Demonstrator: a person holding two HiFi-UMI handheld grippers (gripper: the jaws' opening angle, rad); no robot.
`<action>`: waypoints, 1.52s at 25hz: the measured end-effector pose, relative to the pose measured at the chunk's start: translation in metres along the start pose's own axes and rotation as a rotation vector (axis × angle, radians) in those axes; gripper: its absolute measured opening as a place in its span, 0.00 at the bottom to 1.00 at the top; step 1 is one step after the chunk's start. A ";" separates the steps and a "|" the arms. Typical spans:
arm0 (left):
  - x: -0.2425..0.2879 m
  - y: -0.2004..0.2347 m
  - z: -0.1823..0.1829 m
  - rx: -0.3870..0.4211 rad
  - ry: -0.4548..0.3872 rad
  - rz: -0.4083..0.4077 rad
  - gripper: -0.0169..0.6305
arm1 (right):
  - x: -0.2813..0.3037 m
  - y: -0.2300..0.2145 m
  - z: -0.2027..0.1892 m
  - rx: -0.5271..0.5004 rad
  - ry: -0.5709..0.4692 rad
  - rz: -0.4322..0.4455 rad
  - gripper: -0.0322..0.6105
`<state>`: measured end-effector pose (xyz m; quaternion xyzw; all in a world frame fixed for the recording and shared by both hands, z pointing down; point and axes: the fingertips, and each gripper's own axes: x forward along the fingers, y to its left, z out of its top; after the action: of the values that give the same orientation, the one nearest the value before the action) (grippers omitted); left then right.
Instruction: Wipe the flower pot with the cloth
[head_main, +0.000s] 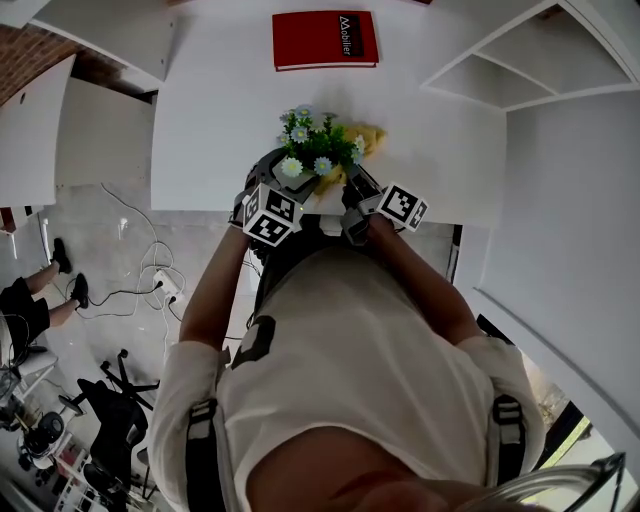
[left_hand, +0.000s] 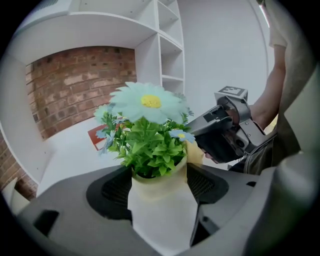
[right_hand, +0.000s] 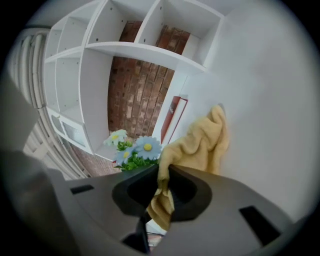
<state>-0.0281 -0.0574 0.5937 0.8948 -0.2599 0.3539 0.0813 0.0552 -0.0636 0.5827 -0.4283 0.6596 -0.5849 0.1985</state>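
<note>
Left hand-held gripper (left_hand: 160, 192) is clamping the flower pot (left_hand: 162, 220) steady while right hand-held gripper (right_hand: 161, 192), at its 3 o'clock, is pinching the cloth (right_hand: 200, 145) tight for wiping.

White short-sleeved T-shirt (head_main: 350, 340), dark shoulder straps (head_main: 203, 440) with grey buckles, dark grey left gripper (head_main: 283, 172) and right gripper (head_main: 352, 185), each bearing a cube (head_main: 268, 216) of black-and-white square markers.

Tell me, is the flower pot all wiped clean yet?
Done: both things are picked up. The left gripper clamps the white flower pot, and the right gripper pinches the yellow cloth. In hand: the cloth sits right beside the pot's flowers. Left: the wiping itself. No rubbing shows, and I can't tell how clean the pot is.
</note>
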 end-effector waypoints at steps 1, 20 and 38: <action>-0.001 0.000 -0.001 -0.010 0.003 0.002 0.57 | 0.000 -0.002 -0.001 -0.014 0.001 -0.016 0.14; -0.013 0.003 -0.011 -0.074 0.044 -0.012 0.51 | 0.002 -0.062 -0.029 -0.159 0.342 -0.316 0.14; -0.017 -0.019 -0.016 -0.065 0.047 0.013 0.50 | -0.001 0.008 -0.016 0.059 0.110 0.021 0.14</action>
<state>-0.0384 -0.0292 0.5947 0.8815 -0.2749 0.3666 0.1140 0.0410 -0.0536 0.5783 -0.3825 0.6565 -0.6246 0.1806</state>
